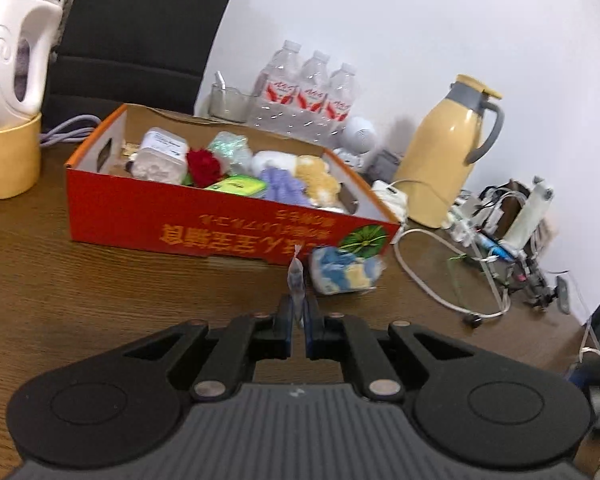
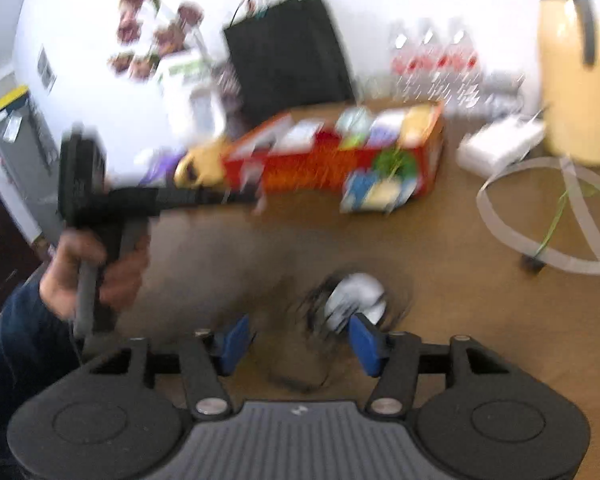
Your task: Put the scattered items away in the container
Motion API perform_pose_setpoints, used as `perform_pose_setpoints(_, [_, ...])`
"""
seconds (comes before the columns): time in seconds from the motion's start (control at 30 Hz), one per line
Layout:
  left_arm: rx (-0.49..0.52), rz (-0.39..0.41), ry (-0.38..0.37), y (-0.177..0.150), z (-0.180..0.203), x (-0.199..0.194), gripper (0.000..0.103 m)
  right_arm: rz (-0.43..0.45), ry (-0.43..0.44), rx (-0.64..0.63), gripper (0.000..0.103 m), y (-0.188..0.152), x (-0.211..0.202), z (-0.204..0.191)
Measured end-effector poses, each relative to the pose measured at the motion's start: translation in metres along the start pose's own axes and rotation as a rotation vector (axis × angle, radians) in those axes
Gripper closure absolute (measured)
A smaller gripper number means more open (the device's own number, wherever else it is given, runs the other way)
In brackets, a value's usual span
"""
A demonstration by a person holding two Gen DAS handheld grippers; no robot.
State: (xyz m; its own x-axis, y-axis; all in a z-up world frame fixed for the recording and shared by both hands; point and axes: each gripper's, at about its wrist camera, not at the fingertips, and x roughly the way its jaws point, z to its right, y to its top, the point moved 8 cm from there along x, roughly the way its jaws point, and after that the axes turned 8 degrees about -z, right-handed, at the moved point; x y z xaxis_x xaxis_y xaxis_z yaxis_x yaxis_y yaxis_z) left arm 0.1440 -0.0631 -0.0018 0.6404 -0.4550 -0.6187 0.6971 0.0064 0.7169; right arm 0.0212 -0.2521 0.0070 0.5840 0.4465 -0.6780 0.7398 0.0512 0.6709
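A brown tabletop [image 1: 100,280] carries an open orange box [image 1: 204,220], already crowded with small items. The left gripper [image 1: 298,312] is pinched shut on a small clear packet [image 1: 295,276], seemingly mid-carry; next, it needs lifting over the box wall. The right gripper [image 2: 296,340] gapes wide, empty, above a blurred white object [image 2: 356,296].

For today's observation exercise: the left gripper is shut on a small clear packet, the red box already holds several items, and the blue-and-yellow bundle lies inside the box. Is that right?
Not quite. The blue-and-yellow bundle lies on the table, against the outside of the red box, as the left wrist view shows. The rest holds: the left gripper is shut on the small clear packet.
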Motion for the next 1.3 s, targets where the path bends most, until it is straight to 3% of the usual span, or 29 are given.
perform_pose_setpoints(0.1, [0.008,0.003,0.043,0.002,-0.004,0.003,0.097,0.053,-0.106,0.039,0.042,0.031,0.0,0.021])
perform_pose_setpoints(0.2, [0.025,0.011,0.054,0.003,-0.005,0.002,0.097,0.057,-0.181,0.053,0.042,0.059,0.027,0.036])
perform_pose_setpoints(0.43, [0.069,0.003,0.12,0.012,-0.016,0.009,0.097,-0.019,-0.201,0.112,0.042,0.094,0.108,0.067])
perform_pose_setpoints(0.63, [0.083,-0.019,0.137,0.019,-0.026,0.024,0.097,-0.079,-0.204,0.162,0.042,0.113,0.155,0.084])
perform_pose_setpoints(0.73, [0.077,-0.028,0.132,0.02,-0.03,0.026,0.097,-0.096,-0.216,0.177,0.051,0.114,0.166,0.089])
perform_pose_setpoints(0.83, [0.076,-0.031,0.135,0.019,-0.032,0.027,0.097,-0.096,-0.172,0.183,0.086,0.114,0.169,0.085])
perform_pose_setpoints(0.93, [0.089,-0.026,0.146,0.019,-0.03,0.024,0.097,-0.078,-0.19,0.161,0.103,0.113,0.161,0.078])
perform_pose_setpoints(1.3, [0.138,0.12,0.222,-0.003,0.01,-0.042,0.097,0.142,-0.114,0.014,0.103,0.099,0.062,-0.017])
